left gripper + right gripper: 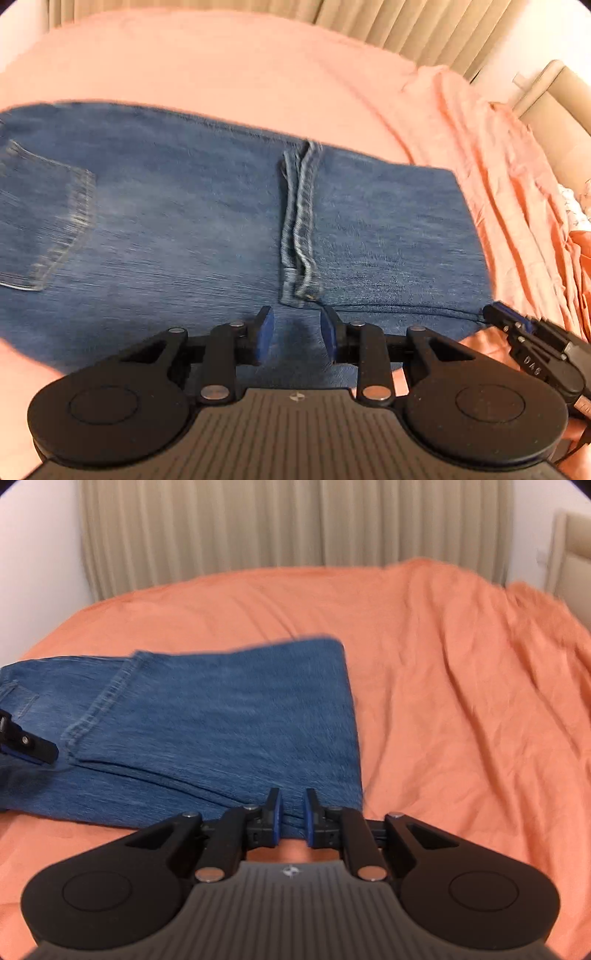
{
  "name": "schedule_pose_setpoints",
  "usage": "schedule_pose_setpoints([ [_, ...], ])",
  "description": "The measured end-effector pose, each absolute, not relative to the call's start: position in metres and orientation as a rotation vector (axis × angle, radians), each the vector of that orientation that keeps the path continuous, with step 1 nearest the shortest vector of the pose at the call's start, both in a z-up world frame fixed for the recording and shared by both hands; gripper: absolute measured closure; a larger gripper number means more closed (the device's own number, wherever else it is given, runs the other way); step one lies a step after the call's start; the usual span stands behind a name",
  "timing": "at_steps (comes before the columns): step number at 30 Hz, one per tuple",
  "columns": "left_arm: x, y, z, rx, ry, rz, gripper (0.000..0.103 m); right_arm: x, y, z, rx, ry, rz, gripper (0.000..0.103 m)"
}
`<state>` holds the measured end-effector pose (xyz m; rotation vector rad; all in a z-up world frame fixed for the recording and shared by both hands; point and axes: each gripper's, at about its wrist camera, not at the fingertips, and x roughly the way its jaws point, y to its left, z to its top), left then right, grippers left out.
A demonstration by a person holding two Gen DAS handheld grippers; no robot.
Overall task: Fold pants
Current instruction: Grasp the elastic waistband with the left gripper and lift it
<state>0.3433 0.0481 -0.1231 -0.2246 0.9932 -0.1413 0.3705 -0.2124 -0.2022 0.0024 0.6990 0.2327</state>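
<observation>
At 6 o'clock in each wrist view the near edge of the jeans (pixel 184 229) is met: the left gripper (pixel 297 334) is held w/ jaws apart, nothing between, and the right gripper (pixel 293 818) is parted too, though whether denim is caught there can't be told. The pants are laid folded on the orange bedspread (pixel 461 686), hems (pixel 301 221) toward 12. Denim is judged heavy, limp, non-slip, not fragile; it's best pinched thru all layers at the near edge, approx at both corners.

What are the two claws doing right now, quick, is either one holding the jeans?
Left gripper: open, holding nothing, over the jeans.
Right gripper: open a little, at the jeans' near edge, not clamped on them.
</observation>
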Motion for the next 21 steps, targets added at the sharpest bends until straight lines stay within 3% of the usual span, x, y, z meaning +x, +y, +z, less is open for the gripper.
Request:
schedule_pose_setpoints([
  [3,0.331,0.07,-0.105,-0.255,0.945,-0.099,0.065,0.358,-0.203,-0.182,-0.006,0.612,0.302,0.081],
  [5,0.318,0.093,-0.093,-0.285,0.895,-0.052,0.06,0.35,-0.195,-0.174,-0.026,0.568,0.335,0.08],
  [7,0.302,0.119,-0.083,-0.311,0.833,0.004,0.048,0.343,-0.186,-0.167,-0.047,0.551,0.366,0.08],
  [10,0.281,0.169,-0.075,-0.396,0.765,0.099,0.047,0.337,-0.171,-0.155,-0.034,0.563,0.431,0.07],
  [21,0.245,0.31,-0.092,-0.694,0.609,0.349,0.037,0.365,-0.078,-0.135,-0.306,0.6,0.627,0.072],
])
